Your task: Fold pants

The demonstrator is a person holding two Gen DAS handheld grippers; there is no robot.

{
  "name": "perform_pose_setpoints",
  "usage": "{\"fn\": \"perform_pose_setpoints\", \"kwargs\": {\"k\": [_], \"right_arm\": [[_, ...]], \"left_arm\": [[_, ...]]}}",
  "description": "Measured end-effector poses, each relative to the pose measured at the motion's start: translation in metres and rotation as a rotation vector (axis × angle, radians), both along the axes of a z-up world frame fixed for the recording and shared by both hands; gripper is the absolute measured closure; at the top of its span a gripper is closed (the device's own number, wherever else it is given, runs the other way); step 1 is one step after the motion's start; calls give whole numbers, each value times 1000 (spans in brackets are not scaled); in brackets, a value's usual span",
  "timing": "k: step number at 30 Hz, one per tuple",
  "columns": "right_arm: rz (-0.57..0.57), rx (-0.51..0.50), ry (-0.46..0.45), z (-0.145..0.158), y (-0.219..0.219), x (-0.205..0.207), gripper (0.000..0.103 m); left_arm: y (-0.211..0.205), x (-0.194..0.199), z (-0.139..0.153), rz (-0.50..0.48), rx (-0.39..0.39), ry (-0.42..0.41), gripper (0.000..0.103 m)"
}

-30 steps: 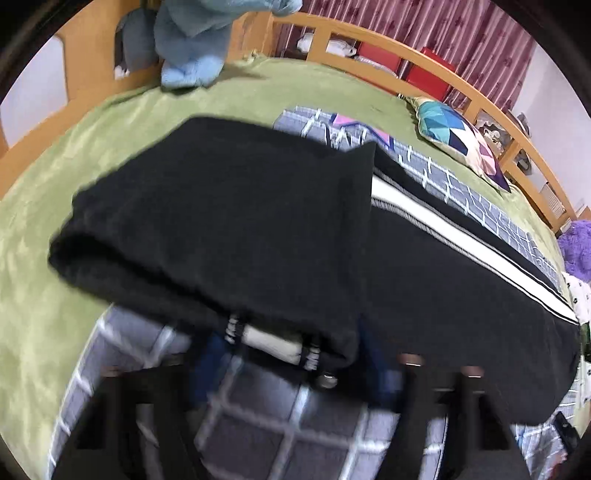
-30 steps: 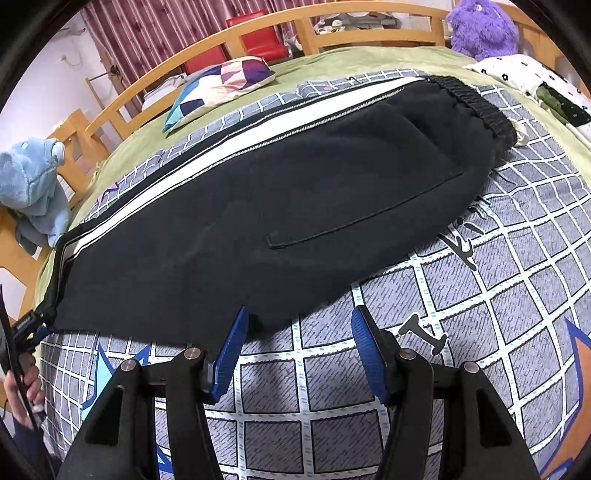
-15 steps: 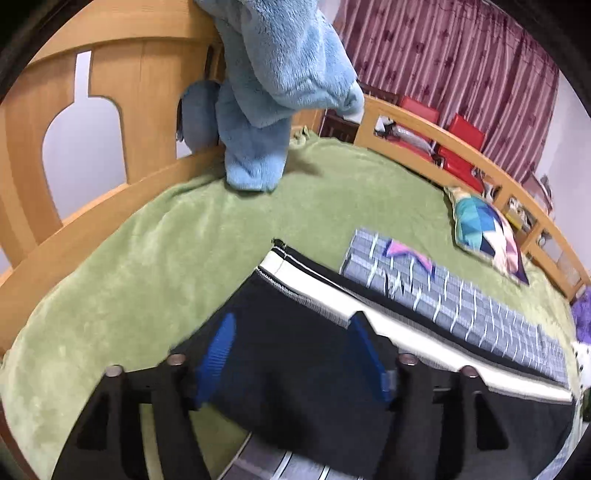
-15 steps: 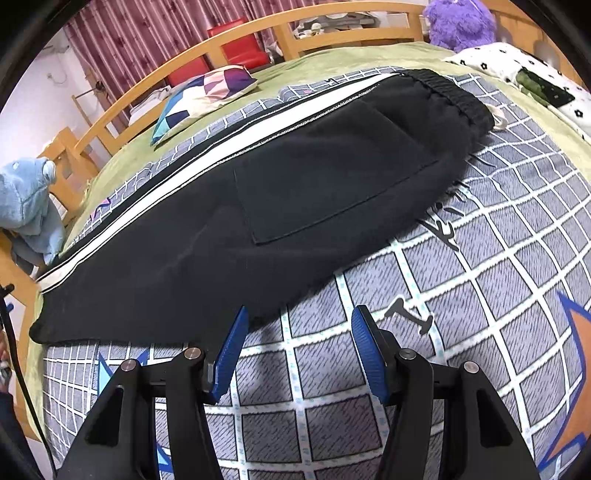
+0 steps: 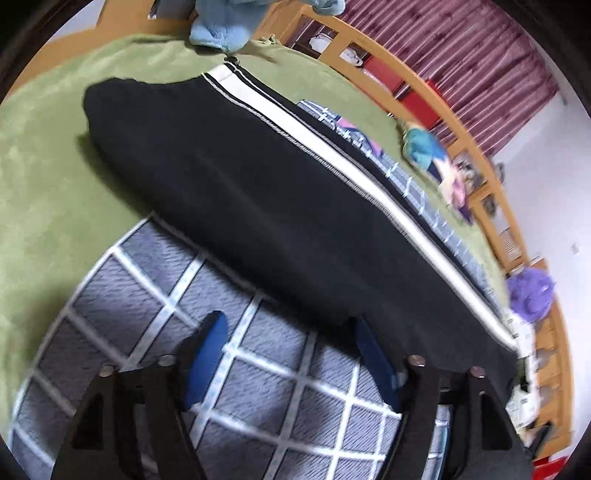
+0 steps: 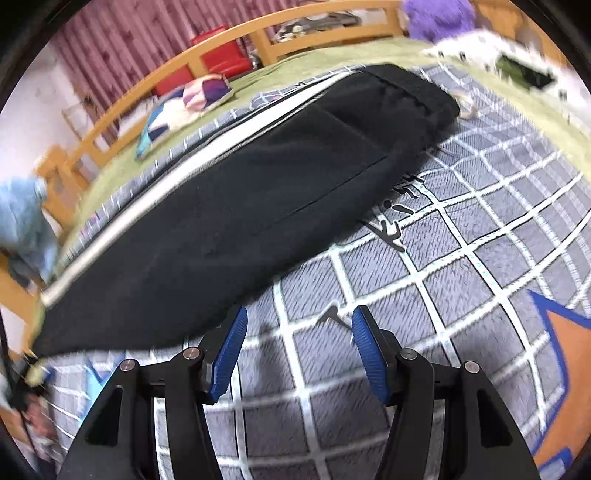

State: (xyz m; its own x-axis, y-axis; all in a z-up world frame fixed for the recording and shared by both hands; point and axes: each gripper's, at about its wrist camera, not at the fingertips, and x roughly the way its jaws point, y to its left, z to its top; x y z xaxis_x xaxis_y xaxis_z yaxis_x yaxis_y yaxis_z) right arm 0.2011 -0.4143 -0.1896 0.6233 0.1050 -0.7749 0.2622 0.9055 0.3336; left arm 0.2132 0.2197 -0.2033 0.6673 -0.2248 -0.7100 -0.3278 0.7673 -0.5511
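Black pants (image 5: 280,206) with a white side stripe lie stretched out flat across the bed, leg over leg. In the right wrist view the pants (image 6: 258,206) run from the waistband at upper right to the cuffs at lower left. My left gripper (image 5: 288,332) is open and empty, just short of the pants' near edge. My right gripper (image 6: 297,328) is open and empty above the blanket, close to the near edge of the pants.
A grey grid-patterned blanket (image 6: 461,280) covers a green bedspread (image 5: 44,192). A blue plush (image 5: 221,26) sits by the wooden bed rail (image 5: 454,122). A colourful pillow (image 6: 184,107) and a purple plush (image 5: 530,291) lie at the far side.
My left gripper let go of the folded leg end and the pants lie flat. It swung up toward the plush, then came back down near the pants' edge. The right gripper shifted slightly.
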Motion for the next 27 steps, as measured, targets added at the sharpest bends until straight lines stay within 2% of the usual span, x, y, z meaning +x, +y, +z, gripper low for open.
{"fn": "perform_pose_setpoints", "kwargs": {"k": [2, 5, 8, 11, 12, 13, 14, 15, 16, 18, 20, 22, 25, 27], "right_arm": [[-24, 61, -22, -3, -15, 8, 42], [-93, 138, -46, -9, -37, 27, 42], [-141, 184, -66, -13, -49, 51, 41], [-169, 208, -85, -17, -55, 76, 42], [-180, 218, -96, -19, -58, 85, 42], [-184, 226, -100, -19, -60, 91, 55], [-193, 228, -98, -20, -62, 97, 81], [-202, 218, -70, -24, -67, 105, 83], [-194, 238, -69, -25, -69, 112, 87], [-208, 304, -88, -22, -78, 106, 91], [-203, 303, -129, -4, -77, 94, 96], [-162, 247, -185, 29, -69, 72, 96], [-118, 129, -213, 69, -50, 33, 96], [-92, 94, -212, 84, -49, -1, 96]], "left_arm": [[8, 8, -4, 23, -65, -26, 27], [19, 26, -9, 64, -122, -53, 28], [23, 42, -12, 101, -134, -75, 33], [24, 57, -14, 121, -139, -79, 46], [27, 62, -15, 137, -154, -71, 55], [27, 64, -17, 147, -165, -64, 67], [30, 67, -20, 166, -187, -45, 74], [30, 71, -22, 171, -192, -31, 85], [31, 72, -24, 165, -196, -20, 91], [31, 66, -15, 151, -192, -35, 93], [27, 52, 9, 117, -165, -75, 93], [19, 38, 32, 78, -116, -91, 93], [5, 4, 60, 3, -3, -83, 93], [3, -36, 65, -30, 6, -71, 93]]}}
